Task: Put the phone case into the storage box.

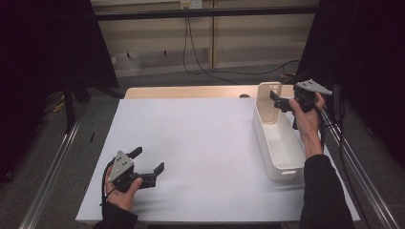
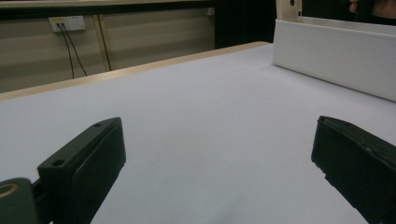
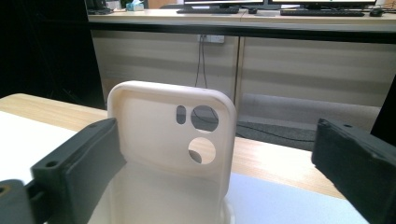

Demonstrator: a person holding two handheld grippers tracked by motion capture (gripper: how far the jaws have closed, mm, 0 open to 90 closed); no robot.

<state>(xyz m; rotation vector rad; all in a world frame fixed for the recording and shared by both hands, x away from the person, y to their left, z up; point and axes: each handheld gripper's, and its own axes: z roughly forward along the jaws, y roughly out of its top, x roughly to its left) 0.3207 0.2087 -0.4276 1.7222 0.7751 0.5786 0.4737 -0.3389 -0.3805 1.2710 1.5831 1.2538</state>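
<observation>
A long white plastic bin [image 1: 286, 169] stands on the right side of the white table cover [image 1: 200, 143], and its side wall [image 2: 336, 51] appears in the left gripper view. At the bin's far end rises a tall panel [image 1: 269, 102] with three holes [image 3: 154, 126]. My right gripper [image 1: 278, 101] is held at that panel, open, its jaws standing wide to either side of it [image 3: 215, 140] with nothing pressed between the pads. My left gripper [image 1: 150, 159] rests low at the front left, open with only bare table cover between its jaws [image 2: 217, 135].
A strip of bare wooden tabletop [image 1: 191, 92] runs along the far edge. Metal rails [image 1: 52, 167] flank the table, and dark curtains hang at both sides. Cables [image 1: 200, 67] trail on the floor behind, below a wall socket [image 2: 67, 22].
</observation>
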